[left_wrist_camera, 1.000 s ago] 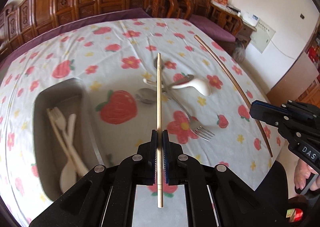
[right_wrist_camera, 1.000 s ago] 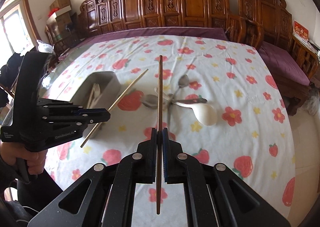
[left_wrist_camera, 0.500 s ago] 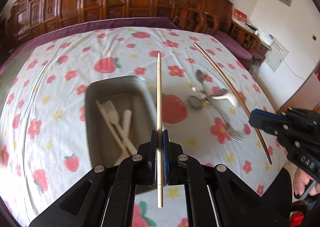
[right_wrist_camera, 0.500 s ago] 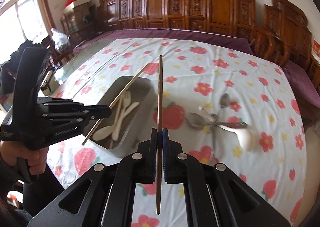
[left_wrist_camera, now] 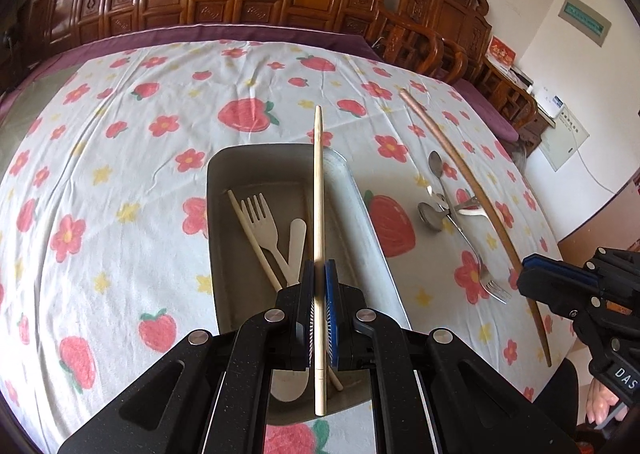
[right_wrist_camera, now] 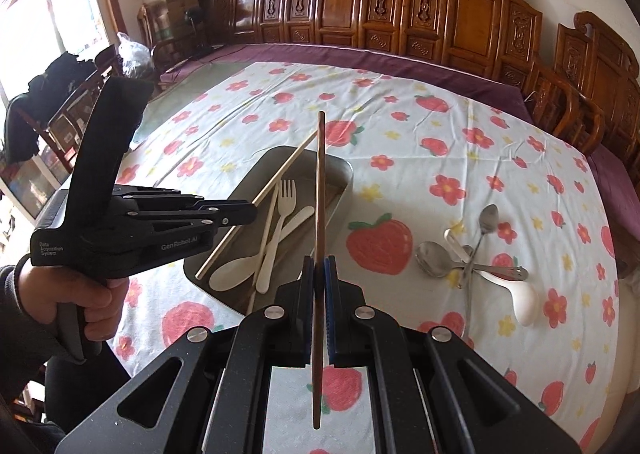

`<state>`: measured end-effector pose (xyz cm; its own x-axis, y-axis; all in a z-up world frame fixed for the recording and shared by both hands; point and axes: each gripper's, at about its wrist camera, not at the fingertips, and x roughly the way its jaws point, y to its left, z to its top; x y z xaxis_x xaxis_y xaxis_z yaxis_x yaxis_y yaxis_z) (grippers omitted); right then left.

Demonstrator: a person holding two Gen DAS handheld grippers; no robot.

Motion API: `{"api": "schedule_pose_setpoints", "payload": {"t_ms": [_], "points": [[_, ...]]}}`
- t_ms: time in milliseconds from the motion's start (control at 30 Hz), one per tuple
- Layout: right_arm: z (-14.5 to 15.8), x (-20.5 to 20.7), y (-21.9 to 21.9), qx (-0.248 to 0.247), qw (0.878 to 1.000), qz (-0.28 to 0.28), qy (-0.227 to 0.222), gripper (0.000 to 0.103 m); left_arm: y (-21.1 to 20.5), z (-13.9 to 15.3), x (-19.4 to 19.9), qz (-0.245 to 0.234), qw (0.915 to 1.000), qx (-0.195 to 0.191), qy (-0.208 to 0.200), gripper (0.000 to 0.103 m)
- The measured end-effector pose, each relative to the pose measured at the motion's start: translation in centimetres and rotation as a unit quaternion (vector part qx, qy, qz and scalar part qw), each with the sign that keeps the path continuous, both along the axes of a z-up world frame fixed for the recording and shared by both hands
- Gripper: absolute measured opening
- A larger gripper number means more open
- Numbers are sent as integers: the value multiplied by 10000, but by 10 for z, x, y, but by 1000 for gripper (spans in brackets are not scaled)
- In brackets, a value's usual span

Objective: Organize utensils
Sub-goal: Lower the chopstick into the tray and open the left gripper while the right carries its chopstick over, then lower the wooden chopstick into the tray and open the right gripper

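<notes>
Left gripper (left_wrist_camera: 319, 274) pinching a pale chopstick (left_wrist_camera: 318, 190) between closed fingers, the stick running straight ahead above the grey metal tray (left_wrist_camera: 372, 230). Below it in the tray, a second pale chopstick (left_wrist_camera: 253, 232), a cream fork (left_wrist_camera: 262, 222) and a cream spoon (right_wrist_camera: 234, 274). Right gripper (right_wrist_camera: 319, 270) clamped on a dark brown chopstick (right_wrist_camera: 319, 190), pointing forward over the tray's right wall. Off to the right of both grippers, on the strawberry tablecloth (left_wrist_camera: 120, 158), a heap of metal spoons (right_wrist_camera: 434, 258), a metal fork (left_wrist_camera: 486, 274) and a white ladle spoon (right_wrist_camera: 522, 296), well apart from the tray.
</notes>
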<state>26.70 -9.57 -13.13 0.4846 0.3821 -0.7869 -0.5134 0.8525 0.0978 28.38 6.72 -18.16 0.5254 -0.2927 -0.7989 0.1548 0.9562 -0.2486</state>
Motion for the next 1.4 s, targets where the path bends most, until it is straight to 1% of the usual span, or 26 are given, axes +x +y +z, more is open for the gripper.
{"api": "schedule_pose_setpoints", "payload": {"t_ms": [167,333,567,700,867,967,1067,1200,1400], "points": [[1,6,7,-17,10000,1,36,6,6,-3,-3,67,9999,-75,-17,7],[-4,13,16,84,9999,-34,119,6,20,0,-10,138,9999,-84,-28,7],[-17,24,34,453,9986,-11,276,6,39,9,-32,109,9997,172,-95,7],[-28,33,46,697,9967,-71,415,6,52,14,-45,176,9992,326,-145,7],[-40,41,59,714,9963,-91,467,6,66,20,-55,320,9983,420,-259,7],[-44,47,62,715,9960,-80,532,6,67,24,-56,322,9971,582,-361,7],[-43,52,63,691,9962,-117,519,6,70,28,-57,324,9971,564,-404,7],[-42,59,61,780,9953,-190,550,6,71,36,-60,322,9971,498,-486,7],[-49,62,55,876,9934,-323,670,8,68,37,-60,288,9973,461,-490,7]]}}
